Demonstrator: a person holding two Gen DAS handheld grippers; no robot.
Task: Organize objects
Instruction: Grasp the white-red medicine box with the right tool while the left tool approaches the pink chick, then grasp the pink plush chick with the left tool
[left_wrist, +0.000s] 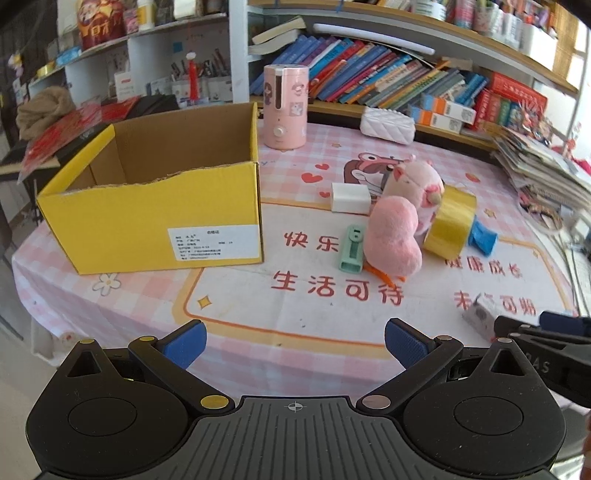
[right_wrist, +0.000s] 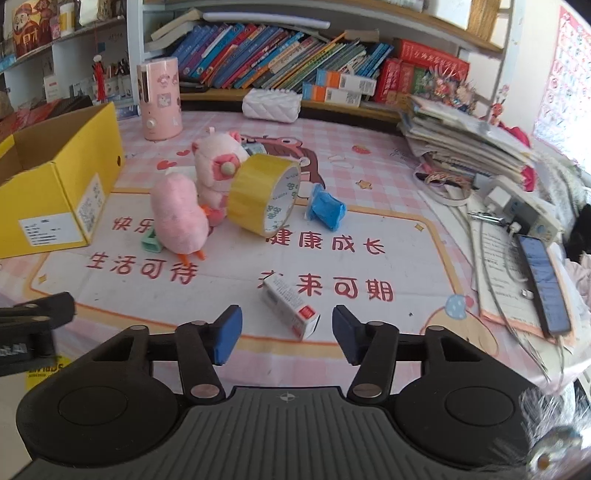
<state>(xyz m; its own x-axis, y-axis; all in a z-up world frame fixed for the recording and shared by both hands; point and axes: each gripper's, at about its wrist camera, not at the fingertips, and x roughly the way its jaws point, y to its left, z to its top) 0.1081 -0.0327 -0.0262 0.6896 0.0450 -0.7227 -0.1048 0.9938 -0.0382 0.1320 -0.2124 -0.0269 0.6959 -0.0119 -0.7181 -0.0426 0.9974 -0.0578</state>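
Hovering low over the table (right_wrist: 369, 177), the right gripper (right_wrist: 286, 334) has its fingers spread, holding nothing, a small white carton (right_wrist: 290, 304) lying just ahead between them. Left gripper (left_wrist: 295, 345) fingers likewise spread and empty. Yellow box (left_wrist: 147, 206) stands open at left. Clustered beside it: two pink plush toys (right_wrist: 179, 218), yellow tape roll (right_wrist: 264, 194), green clip (left_wrist: 351, 249), blue item (right_wrist: 327, 208).

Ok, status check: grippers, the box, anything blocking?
Left gripper open, empty. Right gripper open, lined up on small white carton. Yellow box open. Tape roll leans against plush toys; path clear.
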